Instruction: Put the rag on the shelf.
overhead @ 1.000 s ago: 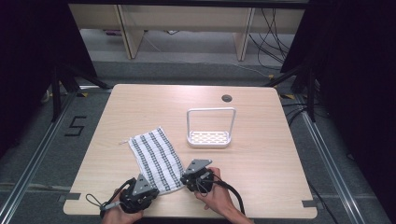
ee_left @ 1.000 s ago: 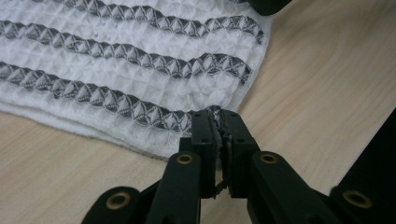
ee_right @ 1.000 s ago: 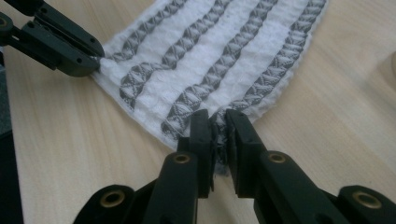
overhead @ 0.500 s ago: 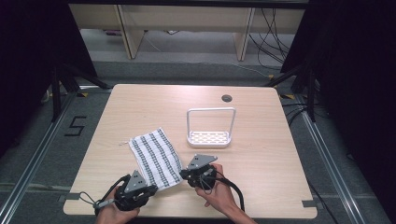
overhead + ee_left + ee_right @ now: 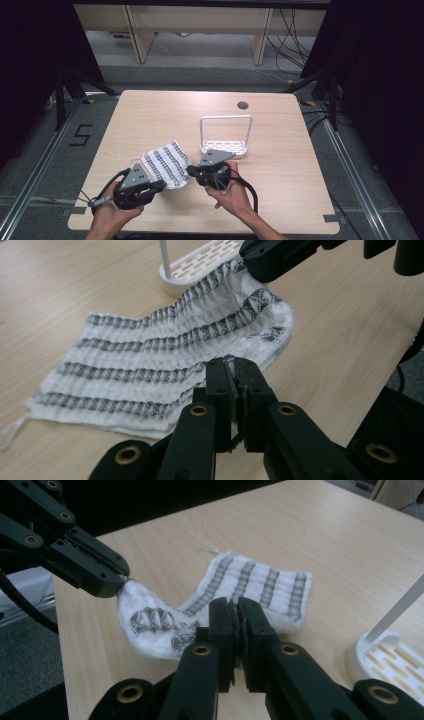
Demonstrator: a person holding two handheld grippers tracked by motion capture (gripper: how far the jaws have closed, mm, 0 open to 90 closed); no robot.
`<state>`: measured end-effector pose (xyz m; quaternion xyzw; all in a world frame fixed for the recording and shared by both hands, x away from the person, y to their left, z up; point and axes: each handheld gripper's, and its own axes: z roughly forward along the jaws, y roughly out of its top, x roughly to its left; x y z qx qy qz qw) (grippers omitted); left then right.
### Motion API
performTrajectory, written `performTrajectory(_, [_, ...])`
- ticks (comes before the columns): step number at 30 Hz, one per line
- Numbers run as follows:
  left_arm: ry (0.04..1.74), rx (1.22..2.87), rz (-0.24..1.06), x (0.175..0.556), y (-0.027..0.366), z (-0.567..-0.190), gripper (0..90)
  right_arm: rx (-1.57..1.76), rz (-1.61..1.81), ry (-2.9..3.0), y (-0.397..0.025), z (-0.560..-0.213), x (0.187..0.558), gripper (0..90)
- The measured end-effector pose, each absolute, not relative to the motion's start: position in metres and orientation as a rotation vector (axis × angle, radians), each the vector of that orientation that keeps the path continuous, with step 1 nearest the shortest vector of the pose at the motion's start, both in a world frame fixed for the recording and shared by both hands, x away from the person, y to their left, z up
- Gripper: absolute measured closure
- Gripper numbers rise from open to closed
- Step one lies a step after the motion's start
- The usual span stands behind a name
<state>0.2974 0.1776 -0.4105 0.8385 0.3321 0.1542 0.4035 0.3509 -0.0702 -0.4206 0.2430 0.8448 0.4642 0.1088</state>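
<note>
A white cloth with dark patterned stripes (image 5: pixel 162 160) lies on the wooden table (image 5: pixel 165 115), left of centre and near the front. Its near edge is raised off the table. My left gripper (image 5: pixel 161 183) is shut on the near left corner, and in the left gripper view the jaws (image 5: pixel 234 365) pinch the cloth's (image 5: pixel 150 345) hem. My right gripper (image 5: pixel 191 171) is shut on the near right corner; in the right gripper view its jaws (image 5: pixel 236 607) clamp the cloth's (image 5: pixel 260 587) edge. The cloth sags in a curve between the two grippers.
A white slotted rack with a tall wire hoop (image 5: pixel 225 147) stands just beyond my right gripper, close to the cloth's far right corner (image 5: pixel 200 265). A round cable hole (image 5: pixel 243 105) sits near the table's far edge. Bare wood lies to the right and far left.
Both grippers have moved away from the person, carrying the cloth's near edge up and forward. The cloth now covers less table, and its near part curls upward.
</note>
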Motion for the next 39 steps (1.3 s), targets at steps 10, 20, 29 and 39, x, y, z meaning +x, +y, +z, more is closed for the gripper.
performTrajectory(10, [0.854,2.068,0.292,0.318,0.184,-0.373,85.1,0.754,1.415,2.489,-0.071,-0.381,0.365,86.4])
performTrajectory(20, [0.800,2.008,0.329,0.322,0.184,-0.305,85.2,0.731,1.488,2.430,-0.081,-0.322,0.366,86.7])
performTrajectory(29, [0.749,1.971,0.300,0.330,0.168,-0.272,85.2,0.777,1.511,2.380,-0.105,-0.285,0.357,86.7])
performTrajectory(39, [0.703,1.984,0.286,0.348,0.132,-0.262,85.2,0.818,1.502,2.305,-0.144,-0.267,0.349,86.6])
